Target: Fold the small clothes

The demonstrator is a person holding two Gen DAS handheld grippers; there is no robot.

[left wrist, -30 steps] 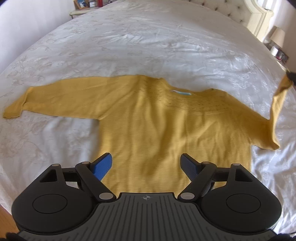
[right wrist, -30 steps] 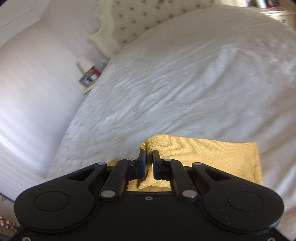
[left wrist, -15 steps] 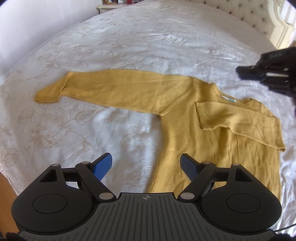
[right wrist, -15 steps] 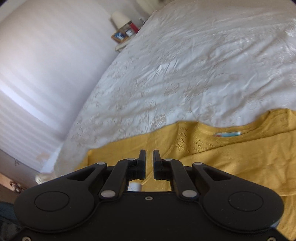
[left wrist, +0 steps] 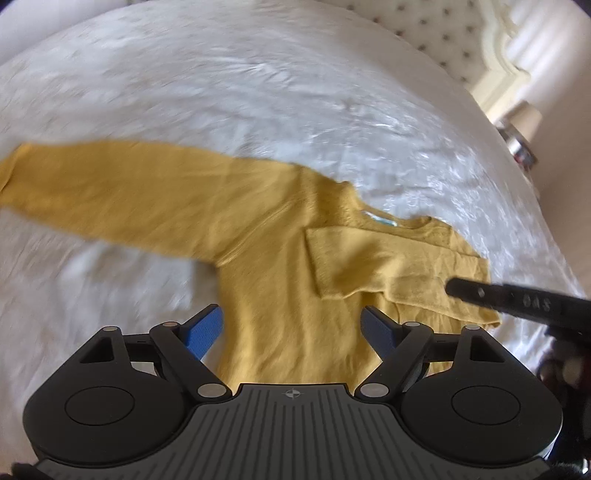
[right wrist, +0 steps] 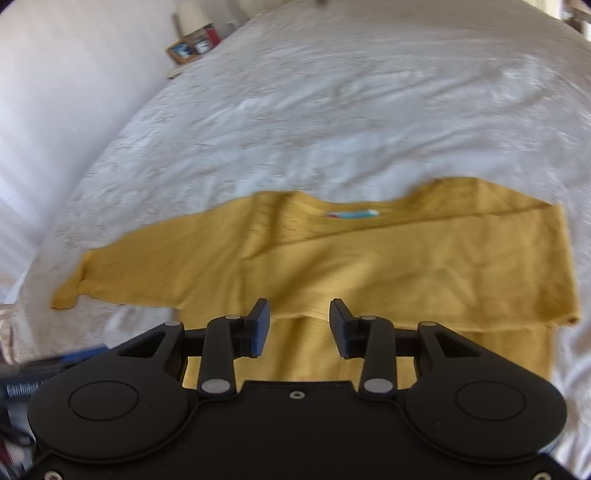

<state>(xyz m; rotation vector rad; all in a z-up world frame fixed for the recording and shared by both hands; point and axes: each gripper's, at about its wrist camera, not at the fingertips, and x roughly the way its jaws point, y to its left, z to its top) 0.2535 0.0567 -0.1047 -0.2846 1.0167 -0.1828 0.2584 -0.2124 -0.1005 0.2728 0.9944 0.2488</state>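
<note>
A mustard-yellow knit sweater (left wrist: 266, 258) lies flat on the white bedspread (left wrist: 258, 92). Its right sleeve (left wrist: 388, 266) is folded across the chest; its left sleeve (left wrist: 110, 192) stretches out to the left. In the right wrist view the same sweater (right wrist: 369, 258) shows a blue neck label (right wrist: 352, 214) and the folded sleeve's edge just ahead of the fingers. My left gripper (left wrist: 291, 328) hovers open over the sweater's lower body, holding nothing. My right gripper (right wrist: 299, 325) is opening, with nothing pinched between its pads; it also shows at the right edge (left wrist: 517, 302) of the left wrist view.
A tufted cream headboard (left wrist: 461, 44) stands at the far end of the bed. A bedside stand with a lamp (left wrist: 524, 125) is at the right. Another lamp and framed pictures (right wrist: 192, 33) sit beyond the bed in the right wrist view.
The right gripper carried the right sleeve over onto the chest, let it go and opened. The left gripper swung across the sweater, staying open. Both views are blurred by motion.
</note>
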